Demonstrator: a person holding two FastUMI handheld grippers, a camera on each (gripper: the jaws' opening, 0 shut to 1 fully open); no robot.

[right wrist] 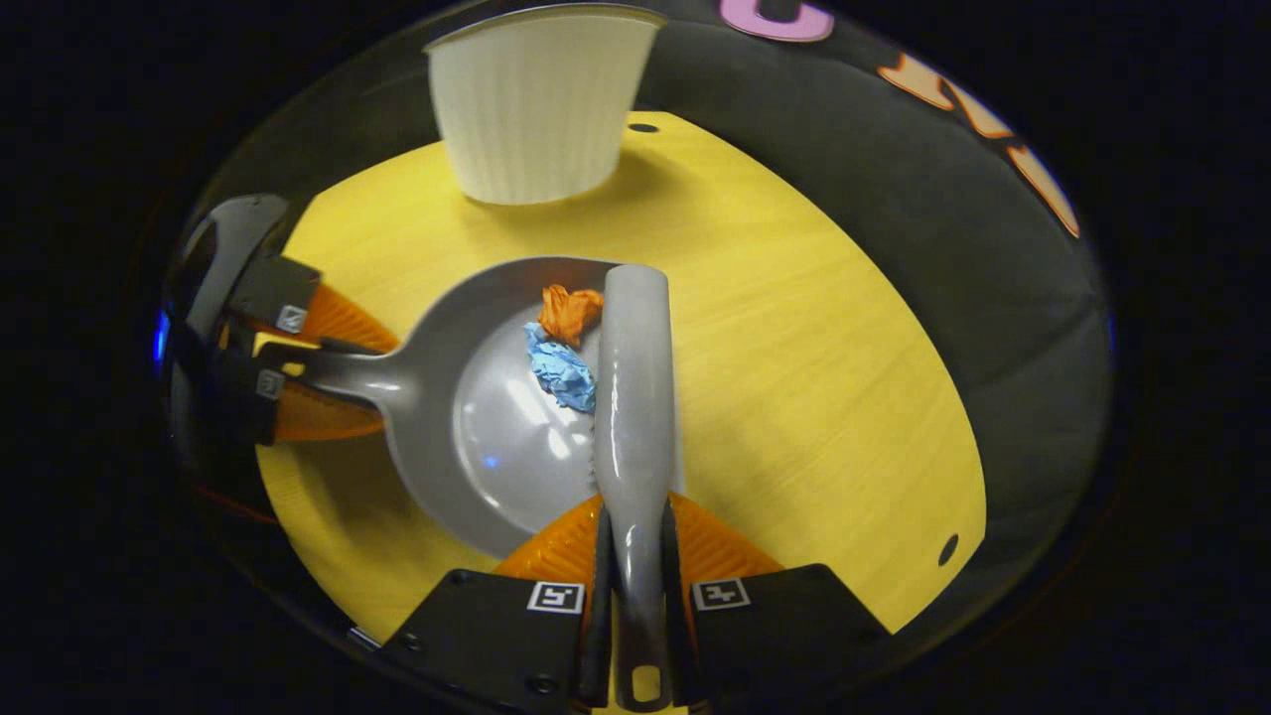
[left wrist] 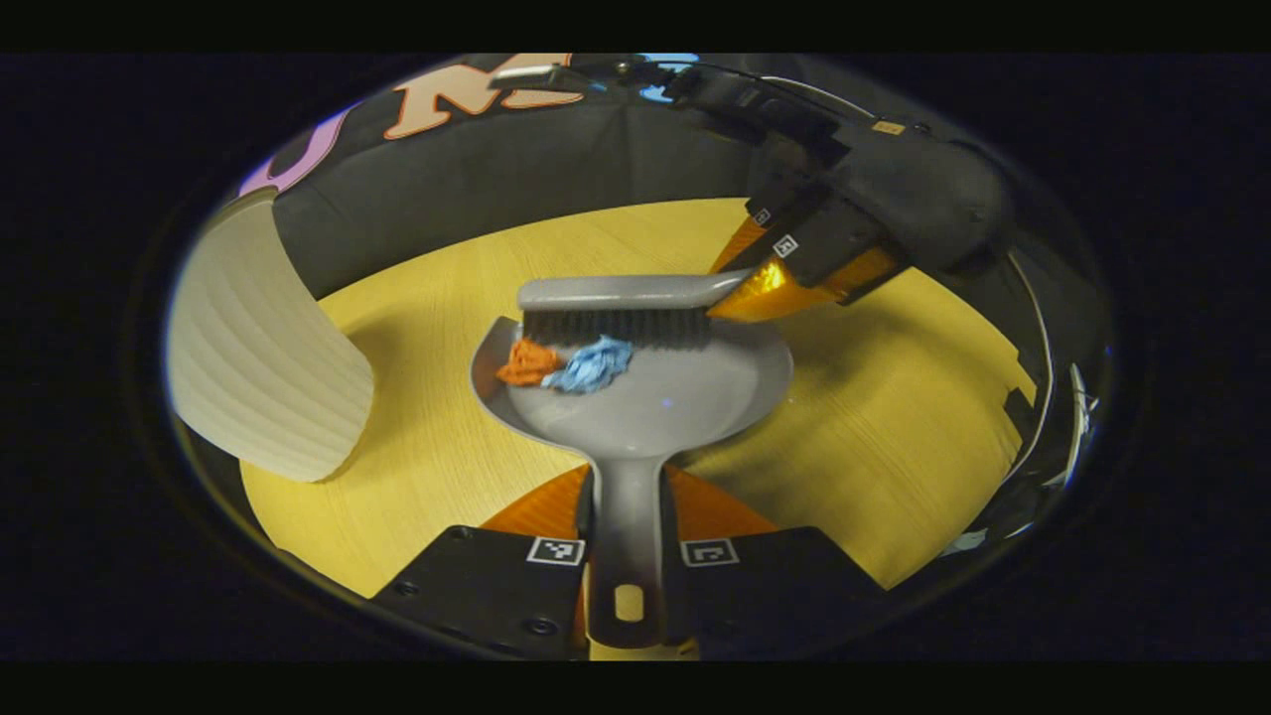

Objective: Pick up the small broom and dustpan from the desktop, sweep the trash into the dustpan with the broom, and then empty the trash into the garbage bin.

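My left gripper [left wrist: 627, 516] is shut on the handle of the grey dustpan [left wrist: 675, 397], which lies flat on the yellow desktop [left wrist: 894, 417]. An orange paper scrap [left wrist: 526, 362] and a blue scrap [left wrist: 594, 365] rest inside the pan at its front lip. The grey broom [left wrist: 621, 308] stands with its dark bristles against the pan's mouth, right behind the scraps. In the right gripper view my right gripper [right wrist: 635, 541] is shut on the broom [right wrist: 634, 397] handle, with the dustpan [right wrist: 487, 417], orange scrap [right wrist: 568, 312] and blue scrap [right wrist: 561, 372] to its left.
A white ribbed garbage bin [left wrist: 263, 357] stands on the desktop left of the dustpan; in the right gripper view the bin [right wrist: 536, 109] is straight ahead at the far edge. The black cloth wall curves behind the desktop. Bare wood lies right of the pan.
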